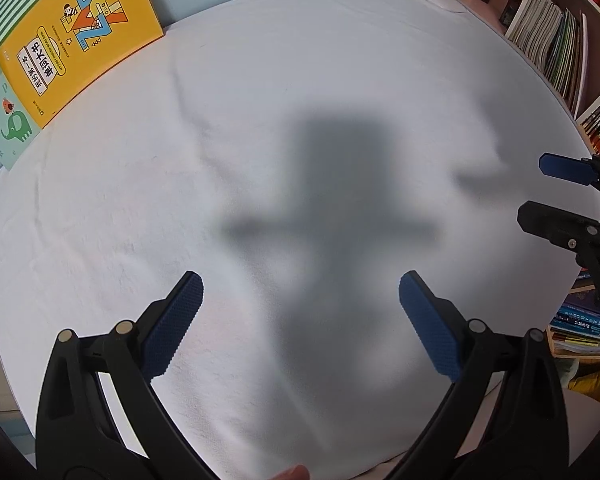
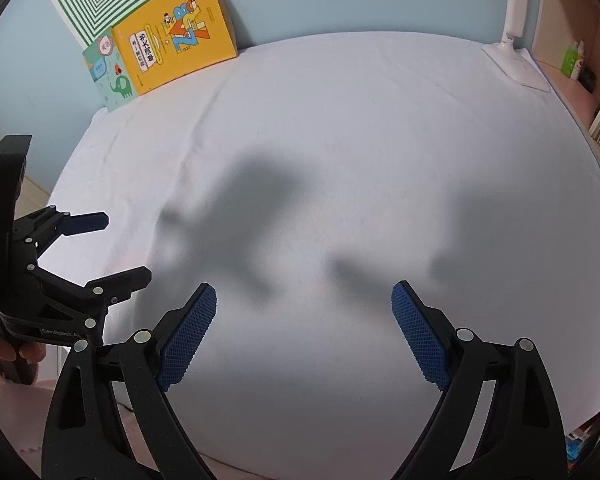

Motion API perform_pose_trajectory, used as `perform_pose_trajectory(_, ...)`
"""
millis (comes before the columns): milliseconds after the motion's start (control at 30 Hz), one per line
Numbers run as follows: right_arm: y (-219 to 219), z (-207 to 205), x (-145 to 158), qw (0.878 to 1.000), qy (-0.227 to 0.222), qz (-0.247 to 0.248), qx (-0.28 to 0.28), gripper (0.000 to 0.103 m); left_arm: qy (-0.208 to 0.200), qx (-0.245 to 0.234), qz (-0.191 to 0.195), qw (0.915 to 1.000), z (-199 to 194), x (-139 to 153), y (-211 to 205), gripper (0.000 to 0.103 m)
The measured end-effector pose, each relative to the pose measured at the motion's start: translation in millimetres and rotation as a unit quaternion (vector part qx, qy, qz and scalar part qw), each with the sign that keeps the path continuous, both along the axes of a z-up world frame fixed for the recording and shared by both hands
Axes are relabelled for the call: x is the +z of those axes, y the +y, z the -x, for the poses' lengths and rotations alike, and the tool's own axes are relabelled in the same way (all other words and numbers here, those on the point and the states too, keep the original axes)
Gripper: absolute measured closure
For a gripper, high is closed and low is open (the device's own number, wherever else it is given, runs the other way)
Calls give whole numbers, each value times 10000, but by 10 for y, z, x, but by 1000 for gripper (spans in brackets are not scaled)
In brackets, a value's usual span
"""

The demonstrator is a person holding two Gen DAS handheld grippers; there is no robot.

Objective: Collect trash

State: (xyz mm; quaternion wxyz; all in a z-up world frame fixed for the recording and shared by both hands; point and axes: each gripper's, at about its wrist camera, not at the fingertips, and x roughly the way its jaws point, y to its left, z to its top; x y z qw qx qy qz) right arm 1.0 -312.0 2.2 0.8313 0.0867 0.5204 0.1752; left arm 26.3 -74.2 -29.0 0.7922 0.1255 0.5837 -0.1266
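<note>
No trash shows in either view. My left gripper is open and empty above a white cloth that covers the table. My right gripper is open and empty above the same cloth. The right gripper also shows at the right edge of the left wrist view, open. The left gripper shows at the left edge of the right wrist view, open, with a hand on its handle. Both cast dark shadows on the cloth.
A yellow book leans on the blue wall at the back left, with a green striped book and a teal elephant book beside it. A white desk lamp stands at the back right. A bookshelf is on the right.
</note>
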Motion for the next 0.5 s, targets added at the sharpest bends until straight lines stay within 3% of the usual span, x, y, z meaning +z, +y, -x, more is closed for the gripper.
perform_pose_trajectory(500,13,-20,-36,10000,54,24,32,14,20,40,6,10000,-9,-9,9,7)
